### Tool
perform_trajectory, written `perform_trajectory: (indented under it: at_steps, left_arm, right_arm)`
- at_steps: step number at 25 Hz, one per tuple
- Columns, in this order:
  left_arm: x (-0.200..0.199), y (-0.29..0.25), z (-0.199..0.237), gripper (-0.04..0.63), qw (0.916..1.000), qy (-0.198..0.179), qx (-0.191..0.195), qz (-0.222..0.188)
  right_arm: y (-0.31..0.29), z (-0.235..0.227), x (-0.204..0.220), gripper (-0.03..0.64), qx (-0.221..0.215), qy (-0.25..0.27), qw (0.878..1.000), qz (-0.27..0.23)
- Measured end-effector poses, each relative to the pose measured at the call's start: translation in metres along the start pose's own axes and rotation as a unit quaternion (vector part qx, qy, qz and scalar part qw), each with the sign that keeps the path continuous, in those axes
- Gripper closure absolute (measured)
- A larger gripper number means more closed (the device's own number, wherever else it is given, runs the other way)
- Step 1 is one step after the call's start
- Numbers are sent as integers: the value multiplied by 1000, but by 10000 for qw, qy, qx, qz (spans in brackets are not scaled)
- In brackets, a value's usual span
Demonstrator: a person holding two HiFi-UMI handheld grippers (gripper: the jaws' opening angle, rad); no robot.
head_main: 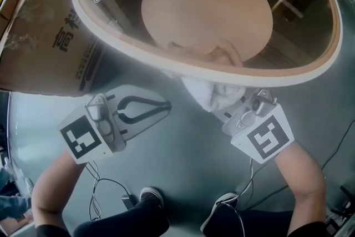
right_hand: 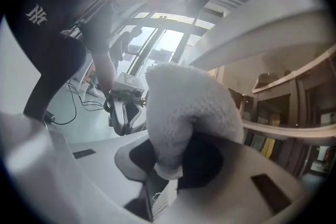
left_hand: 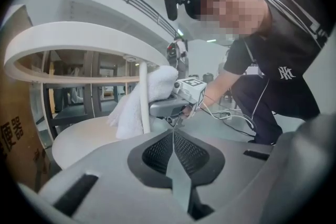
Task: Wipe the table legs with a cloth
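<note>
We crouch beside a round table [left_hand: 79,45] with a white rim and a clear top, and everything here sits in relation to it. Below the top, a round wooden shelf [head_main: 205,8] shows through the glass. Under the near edge of the table, the right gripper [right_hand: 170,168] has its jaws clamped on a white cloth [head_main: 213,92] – the fluffy bundle bulges out in front of the jaws and fills most of that gripper's view. The cloth lies against a thin white table leg [left_hand: 143,97] just under the rim; from the left gripper's side the leg stands upright in front of the cloth, with the cloth touching it from behind. The left gripper [left_hand: 172,131] hangs outside the table, near its edge and apart from the leg, over the grey floor [head_main: 183,152]. Its jaws are pressed together with nothing between them, tips pointing toward the leg and the cloth. A cardboard box [head_main: 44,36] rests against the table's far left side, partly under the rim. Thin cables [head_main: 105,186] trail across the floor on the side away from the table – close to our shoes.
</note>
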State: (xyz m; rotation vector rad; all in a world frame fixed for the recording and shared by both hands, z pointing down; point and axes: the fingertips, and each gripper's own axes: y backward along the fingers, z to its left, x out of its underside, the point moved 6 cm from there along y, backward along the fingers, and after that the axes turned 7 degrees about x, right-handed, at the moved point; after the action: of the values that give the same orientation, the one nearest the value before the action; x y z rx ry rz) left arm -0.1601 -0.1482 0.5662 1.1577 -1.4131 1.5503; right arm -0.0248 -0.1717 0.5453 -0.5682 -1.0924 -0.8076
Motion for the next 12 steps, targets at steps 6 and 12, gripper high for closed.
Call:
perform_trajectory:
  at_steps: [6,12]
  left_arm:
    - [19,-4,5,589,9995,267,-146,21]
    - [60,-23,9,589,9925,1109,-473,-192]
  right_arm:
    - [2,7,16,541,-162,160,9997,121]
    - [1,29,67,543,-8,-370,9985,414]
